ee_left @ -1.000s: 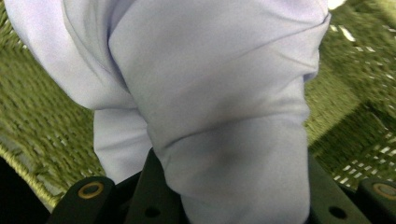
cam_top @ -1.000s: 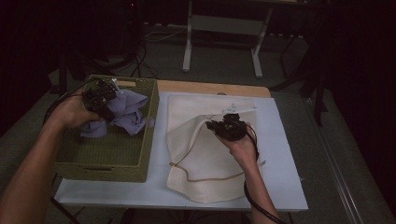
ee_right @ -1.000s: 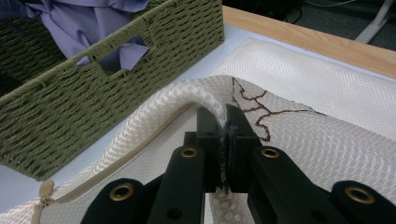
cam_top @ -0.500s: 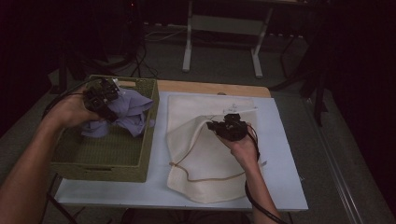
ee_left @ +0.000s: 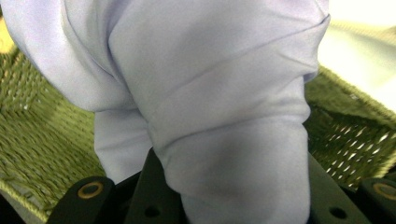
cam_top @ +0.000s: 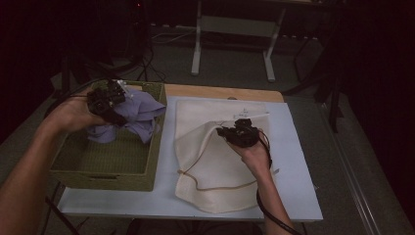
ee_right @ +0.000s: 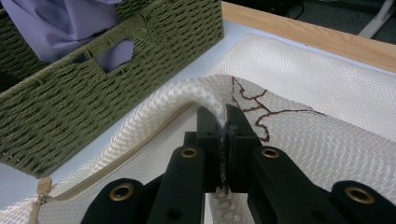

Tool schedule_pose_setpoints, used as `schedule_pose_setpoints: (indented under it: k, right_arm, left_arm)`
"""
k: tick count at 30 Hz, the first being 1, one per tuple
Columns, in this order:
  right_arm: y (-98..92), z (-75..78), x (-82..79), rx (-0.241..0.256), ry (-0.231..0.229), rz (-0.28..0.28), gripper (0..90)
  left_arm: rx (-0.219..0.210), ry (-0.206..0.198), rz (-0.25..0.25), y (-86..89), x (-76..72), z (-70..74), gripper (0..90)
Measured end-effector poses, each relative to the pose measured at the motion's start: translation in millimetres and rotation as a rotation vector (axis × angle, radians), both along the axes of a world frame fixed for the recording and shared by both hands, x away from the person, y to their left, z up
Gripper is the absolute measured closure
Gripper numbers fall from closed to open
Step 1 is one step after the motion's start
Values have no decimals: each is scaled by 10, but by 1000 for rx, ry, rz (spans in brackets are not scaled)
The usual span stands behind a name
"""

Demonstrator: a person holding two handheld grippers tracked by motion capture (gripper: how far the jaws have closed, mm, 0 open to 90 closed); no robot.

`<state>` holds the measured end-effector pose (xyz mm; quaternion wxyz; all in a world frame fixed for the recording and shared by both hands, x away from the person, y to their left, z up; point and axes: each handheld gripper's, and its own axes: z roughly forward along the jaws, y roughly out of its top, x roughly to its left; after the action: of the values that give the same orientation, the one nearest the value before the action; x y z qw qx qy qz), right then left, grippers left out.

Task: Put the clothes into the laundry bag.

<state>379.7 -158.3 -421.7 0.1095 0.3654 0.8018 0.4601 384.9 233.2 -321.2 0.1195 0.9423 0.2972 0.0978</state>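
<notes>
With the cloth (cam_top: 139, 113) clamped by the left gripper (cam_top: 113, 96) and the bag (cam_top: 215, 161) edge pinched by the right gripper (cam_top: 226, 131), the cloth could be snagged on the basket (cam_top: 155, 147) wall toward 3 o'clock.

Over the last second the left tool (cam_top: 105, 100) rose a little with the lilac cloth (cam_top: 139, 112) pinched in it. The bundle came up off the floor of the green woven basket (cam_top: 103, 171), and its loose end spread out toward three o'clock, draping nearer the basket's right wall than before. The right tool (cam_top: 234, 133) drew the raised edge of the cream mesh bag (cam_top: 215, 171) slightly toward nine o'clock, so the fold it held stood a touch higher above the desk (cam_top: 293, 161).
</notes>
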Motion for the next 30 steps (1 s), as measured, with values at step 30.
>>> schedule_pose_setpoints:
  k: [30]
  right_arm:
    - [-14,-23,50,4,16,-11,867]
  left_arm:
    - [-61,-18,-182,-535,-144,206,738]
